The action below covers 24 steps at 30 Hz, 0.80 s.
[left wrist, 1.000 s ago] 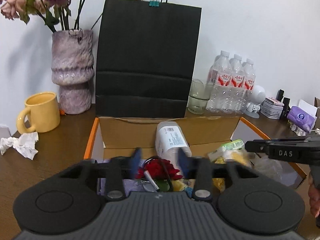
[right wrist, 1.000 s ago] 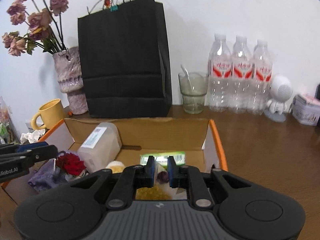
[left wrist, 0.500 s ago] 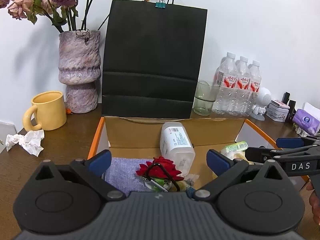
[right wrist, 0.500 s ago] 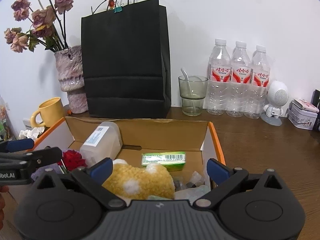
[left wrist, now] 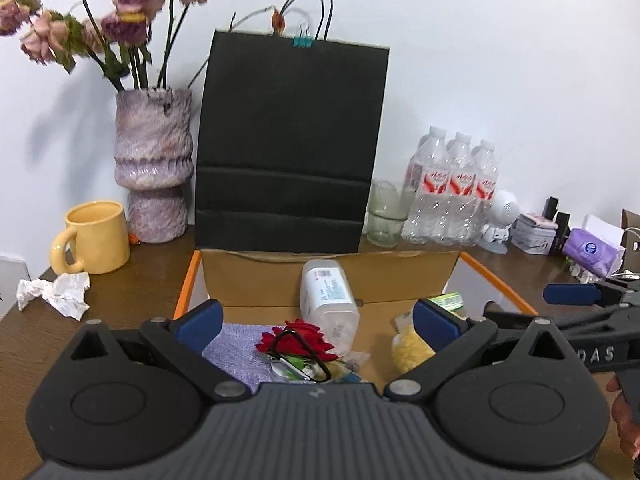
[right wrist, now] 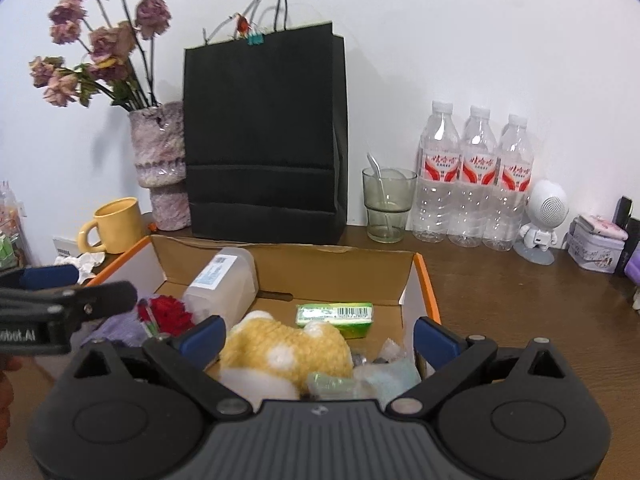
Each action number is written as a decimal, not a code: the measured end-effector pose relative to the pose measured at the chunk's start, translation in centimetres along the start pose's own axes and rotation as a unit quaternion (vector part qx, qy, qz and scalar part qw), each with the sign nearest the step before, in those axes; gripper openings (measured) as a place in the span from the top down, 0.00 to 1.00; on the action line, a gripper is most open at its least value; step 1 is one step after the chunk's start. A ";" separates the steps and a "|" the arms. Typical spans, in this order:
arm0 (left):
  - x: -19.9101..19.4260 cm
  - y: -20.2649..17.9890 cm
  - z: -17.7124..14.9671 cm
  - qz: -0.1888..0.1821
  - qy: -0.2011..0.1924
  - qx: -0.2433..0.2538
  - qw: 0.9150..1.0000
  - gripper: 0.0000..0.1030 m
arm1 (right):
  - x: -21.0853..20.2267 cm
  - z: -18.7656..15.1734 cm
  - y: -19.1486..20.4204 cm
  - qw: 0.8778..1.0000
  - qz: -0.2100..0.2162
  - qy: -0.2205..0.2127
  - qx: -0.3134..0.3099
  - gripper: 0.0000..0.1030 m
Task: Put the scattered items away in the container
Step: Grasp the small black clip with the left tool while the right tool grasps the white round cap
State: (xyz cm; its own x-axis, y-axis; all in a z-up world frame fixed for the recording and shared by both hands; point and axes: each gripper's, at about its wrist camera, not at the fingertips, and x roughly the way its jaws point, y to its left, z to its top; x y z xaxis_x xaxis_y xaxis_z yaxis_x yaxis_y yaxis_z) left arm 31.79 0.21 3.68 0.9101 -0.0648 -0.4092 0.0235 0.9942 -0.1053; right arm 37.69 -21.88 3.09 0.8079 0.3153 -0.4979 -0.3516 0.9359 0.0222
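Three water bottles (right wrist: pixel 476 176) | wooden table (right wrist: pixel 520 300) | white wall (right wrist: pixel 440 40)

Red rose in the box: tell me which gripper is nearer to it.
Left. The left gripper hangs open right over the red rose; the right gripper is open over the yellow plush toy, off to the rose's right.

Right gripper (right wrist: pixel 316 338), fingers (right wrist: pixel 434 335) spread wide and empty, above near edge of open orange-rimmed cardboard box (right wrist: pixel 426 284). Inside: yellow knitted plush toy (right wrist: pixel 286 350), green barcoded packet (right wrist: pixel 336 316) near right wall, clear plastic jar (right wrist: pixel 222 282) lying toward back-left corner, red fabric rose (right wrist: pixel 168 314).
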 end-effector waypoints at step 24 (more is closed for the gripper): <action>-5.5 -5.1 -8.8 -0.076 0.081 0.055 0.992 0.10 | -5.3 -9.4 -0.5 0.997 0.008 0.070 -0.017 0.14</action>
State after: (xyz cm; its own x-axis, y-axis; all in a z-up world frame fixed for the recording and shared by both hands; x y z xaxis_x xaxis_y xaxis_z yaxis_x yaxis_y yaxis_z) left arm 23.04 -5.28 -1.56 0.8147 -0.2198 -0.5366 0.2098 0.9744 -0.0806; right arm 29.12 -25.45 -2.38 0.7287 0.3021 -0.6146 -0.3817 0.9243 0.0018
